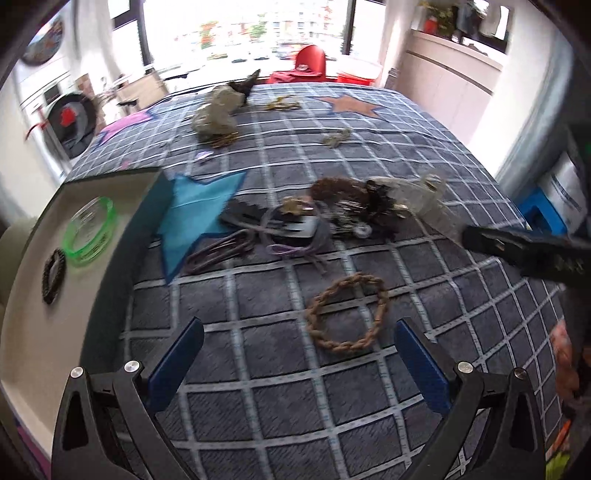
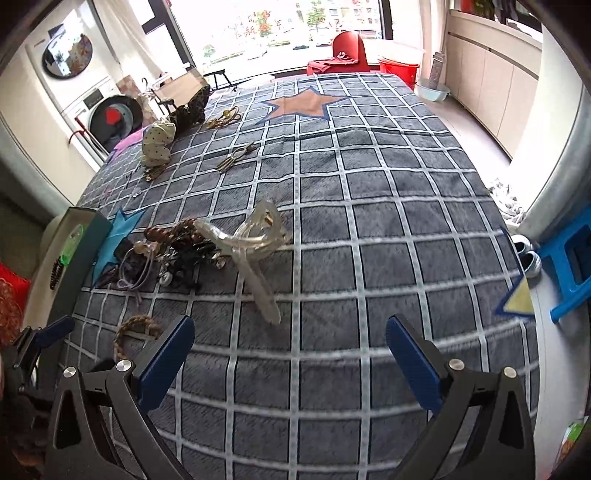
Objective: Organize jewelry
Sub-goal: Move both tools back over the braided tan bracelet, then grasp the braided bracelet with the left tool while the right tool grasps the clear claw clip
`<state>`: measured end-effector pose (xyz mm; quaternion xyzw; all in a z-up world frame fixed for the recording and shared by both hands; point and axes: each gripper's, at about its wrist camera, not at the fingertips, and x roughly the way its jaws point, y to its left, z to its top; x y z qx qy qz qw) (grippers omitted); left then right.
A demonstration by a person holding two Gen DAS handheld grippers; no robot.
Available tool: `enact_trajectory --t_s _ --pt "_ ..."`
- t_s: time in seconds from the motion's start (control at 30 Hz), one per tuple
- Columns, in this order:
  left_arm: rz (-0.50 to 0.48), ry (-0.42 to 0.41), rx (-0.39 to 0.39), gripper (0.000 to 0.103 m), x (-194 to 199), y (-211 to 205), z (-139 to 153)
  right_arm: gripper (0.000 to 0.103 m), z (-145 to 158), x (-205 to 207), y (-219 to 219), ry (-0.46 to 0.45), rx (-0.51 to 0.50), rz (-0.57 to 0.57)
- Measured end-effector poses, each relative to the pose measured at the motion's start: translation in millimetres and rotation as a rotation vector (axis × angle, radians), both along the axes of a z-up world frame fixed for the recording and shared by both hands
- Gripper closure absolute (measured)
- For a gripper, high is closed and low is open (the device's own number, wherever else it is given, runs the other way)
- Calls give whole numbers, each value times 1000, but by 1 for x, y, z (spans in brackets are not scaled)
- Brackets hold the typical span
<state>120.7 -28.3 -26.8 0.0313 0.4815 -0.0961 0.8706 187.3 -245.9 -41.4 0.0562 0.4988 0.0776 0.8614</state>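
Left claw [image 1: 299, 354] wide open, blue pads far apart, holding nothing. Hanging low over the bed [image 1: 332, 424] with its gray checked blanket. Just ahead between the pads, a tan braided ring [image 1: 347, 314] lying flat on the blanket, not touched. Off to the left, a white tray [image 1: 33, 302] with a dark teal wall, holding a green bangle [image 1: 92, 230] and a small dark braided band [image 1: 53, 271], side by side but apart. Farther ahead, a messy pile of jewelry and hair things [image 1: 325, 218]: dark clips, purple cords, a brown braided piece, a clear clip, all tangled and touching. Beside the pile, a blue star patch [image 1: 192, 210] on the blanket. Far back, a pale spotted cloth thing [image 1: 218, 114] and some small gold bits [image 1: 282, 103], blurry.

Right claw [image 2: 290, 358] also wide open and empty, low over the blanket. Ahead of it, a big clear hair clip [image 2: 255, 243] leaning on the edge of the same pile. The tan braided ring to the left, near the left pad. Orange star patch [image 2: 299, 103] far up the bed. Beyond the bed, a red chair [image 2: 347, 50] by a bright window [image 2: 273, 22], and a washing machine [image 2: 110, 118] on the left.
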Motion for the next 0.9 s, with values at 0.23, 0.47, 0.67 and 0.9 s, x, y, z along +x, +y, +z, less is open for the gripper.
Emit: enact_trajectory --t_s 0.23,0.47,0.67,0.9 --pt "-80 19 10 0 10 -23 -12 0 -9 23 10 17 -40 37" --pt "-92 32 31 7 18 -31 -21 4 -16 37 26 4 -92 81" --pt "-96 23 36 13 17 -34 -20 20 -15 41 30 -25 -124 73" --pt "-136 14 44 42 10 -44 -14 38 -14 38 34 -43 -157 74"
